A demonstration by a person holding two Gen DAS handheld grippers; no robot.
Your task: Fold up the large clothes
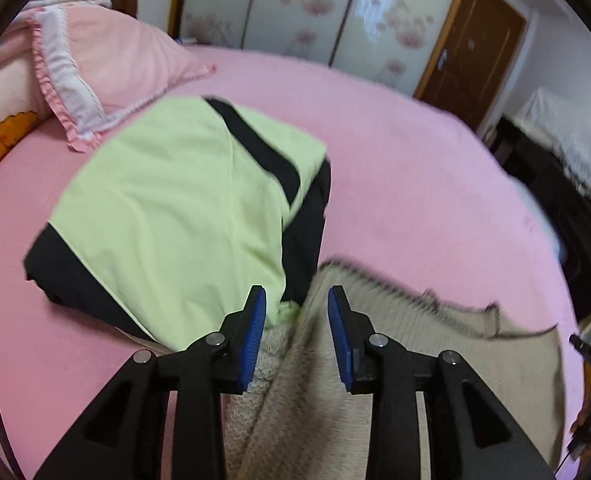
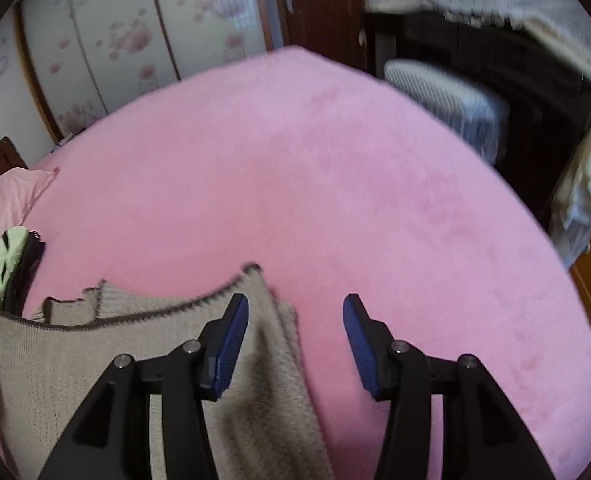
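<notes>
Below, beige knit garment (image 1: 335, 380) seen spread flat on pink bed (image 1: 415, 184), under and between pads of left gripper (image 1: 296, 296); jaws held apart, nothing clamped. Right gripper (image 2: 295, 304) likewise parted, nothing pinched; garment's dark-trimmed edge (image 2: 199, 300) lies under its left finger, bare bed under right finger. Just beyond left gripper, green-and-black folded garment (image 1: 183, 200) seen, touching knit. Farther left, pink pillow (image 1: 115, 60). Farthest, flowered wardrobe doors (image 1: 295, 4) and brown door (image 1: 475, 56).
</notes>
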